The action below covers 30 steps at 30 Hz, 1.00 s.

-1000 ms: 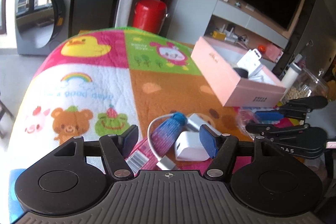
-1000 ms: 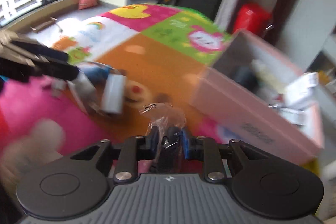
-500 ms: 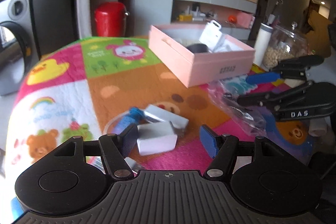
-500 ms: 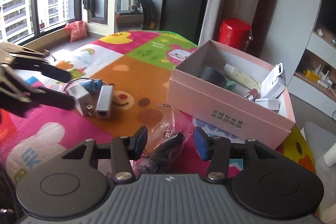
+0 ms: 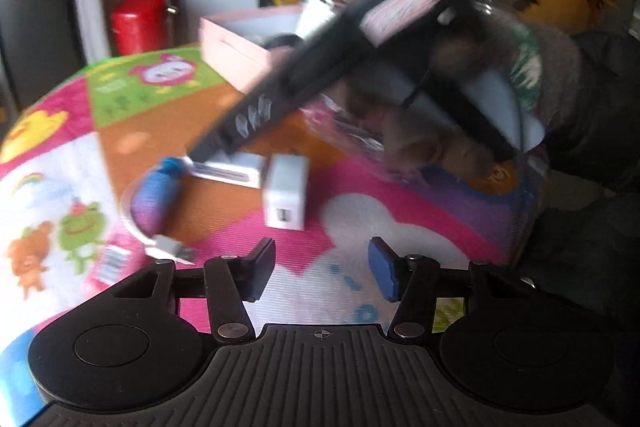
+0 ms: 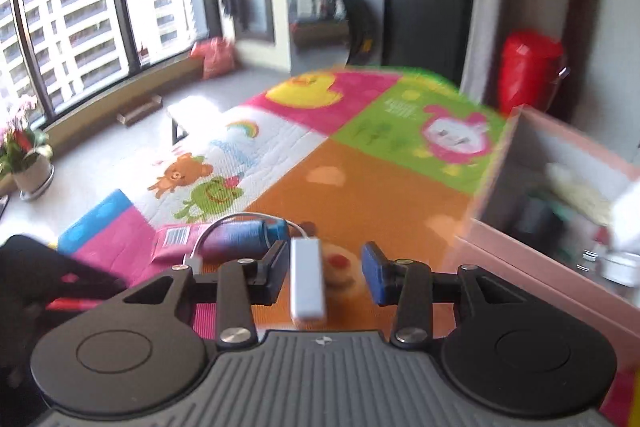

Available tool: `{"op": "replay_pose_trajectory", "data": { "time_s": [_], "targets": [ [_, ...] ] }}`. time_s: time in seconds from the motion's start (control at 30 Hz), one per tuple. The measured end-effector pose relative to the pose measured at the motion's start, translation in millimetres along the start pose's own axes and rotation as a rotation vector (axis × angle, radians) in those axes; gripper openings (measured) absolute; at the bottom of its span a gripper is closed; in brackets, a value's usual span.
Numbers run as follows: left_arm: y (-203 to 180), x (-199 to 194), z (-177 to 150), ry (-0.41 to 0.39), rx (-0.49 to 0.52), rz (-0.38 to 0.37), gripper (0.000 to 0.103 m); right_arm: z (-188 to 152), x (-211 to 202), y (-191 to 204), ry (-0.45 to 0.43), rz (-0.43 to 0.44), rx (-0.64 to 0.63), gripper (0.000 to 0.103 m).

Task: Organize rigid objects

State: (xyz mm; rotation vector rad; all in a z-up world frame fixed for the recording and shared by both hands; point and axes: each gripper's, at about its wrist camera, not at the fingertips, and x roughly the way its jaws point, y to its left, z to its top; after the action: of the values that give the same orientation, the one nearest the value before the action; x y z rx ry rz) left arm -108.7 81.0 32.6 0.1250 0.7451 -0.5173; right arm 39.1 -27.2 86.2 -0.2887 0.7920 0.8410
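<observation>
My left gripper [image 5: 322,273] hangs over the pink part of the cartoon mat [image 5: 168,131]; its jaws are closing with nothing between them. A white charger cube [image 5: 286,197] lies just ahead of it, beside a silver adapter [image 5: 226,173] and a blue-purple cylinder [image 5: 158,199] ringed by a white cable [image 5: 168,249]. My right gripper [image 6: 325,273] reaches in, blurred, over the silver adapter [image 6: 306,279]. Its jaws are closing around the adapter, with a gap still showing at the blue pad. The pink box [image 6: 560,227] holds several items.
A clear plastic bag [image 5: 360,131] lies on the mat near a person's hand [image 5: 440,147]. A pink packet [image 6: 176,237] rests left of the cylinder [image 6: 240,237]. A red bin [image 6: 528,71] and a washing machine [image 6: 340,23] stand beyond the table's far edge.
My right gripper let go of the plastic bag and swung left over the silver adapter. My left gripper drew back from the charger, rolled, and its jaws narrowed.
</observation>
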Motion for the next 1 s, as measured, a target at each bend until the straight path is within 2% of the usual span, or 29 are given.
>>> {"op": "replay_pose_trajectory", "data": {
  "time_s": [0.03, 0.07, 0.13, 0.2, 0.27, 0.37, 0.5, 0.53, 0.57, 0.6, 0.63, 0.8, 0.9, 1.0],
  "targets": [
    [4, -5, -1, -0.015, -0.017, 0.015, 0.056, 3, 11, 3, 0.039, 0.004, -0.014, 0.026],
    [10, -10, 0, -0.033, -0.044, 0.025, 0.056, 3, 18, 7, 0.071, -0.004, -0.039, 0.020],
    [20, -17, 2, -0.074, -0.103, 0.032, 0.056, 1, 19, 12, 0.083, -0.029, -0.089, 0.020],
    [26, -20, 6, -0.122, -0.143, 0.025, 0.056, 2, 5, 6, 0.046, -0.055, -0.060, 0.020],
    [24, -15, 13, -0.142, -0.129, 0.021, 0.056, 4, -18, -6, -0.012, -0.079, -0.015, 0.020],
    [13, 3, 24, -0.120, -0.059, 0.039, 0.057, -2, -67, -22, -0.098, -0.129, 0.026, 0.020],
    [0, 30, 26, -0.071, -0.014, 0.045, 0.056, -27, -125, -36, -0.154, -0.214, 0.059, 0.020],
    [0, 35, 26, -0.065, -0.011, 0.048, 0.054, -37, -138, -38, -0.161, -0.234, 0.069, 0.020],
    [-1, 38, 25, -0.066, -0.008, 0.053, 0.038, -47, -147, -41, -0.163, -0.252, 0.078, 0.020],
    [-4, 39, 24, -0.075, -0.004, 0.063, 0.028, -58, -156, -43, -0.164, -0.273, 0.088, 0.020],
    [-6, 38, 23, -0.083, 0.000, 0.072, 0.024, -71, -164, -43, -0.160, -0.294, 0.097, 0.020],
    [-19, 31, 16, -0.081, 0.020, 0.063, 0.024, -123, -176, -41, -0.124, -0.355, 0.138, 0.020],
    [-24, 25, 18, -0.085, 0.018, 0.084, 0.024, -143, -183, -42, -0.128, -0.349, 0.185, 0.020],
    [-29, 16, 25, -0.123, 0.015, 0.064, 0.024, -151, -189, -43, -0.153, -0.329, 0.213, 0.020]
  ]
}}
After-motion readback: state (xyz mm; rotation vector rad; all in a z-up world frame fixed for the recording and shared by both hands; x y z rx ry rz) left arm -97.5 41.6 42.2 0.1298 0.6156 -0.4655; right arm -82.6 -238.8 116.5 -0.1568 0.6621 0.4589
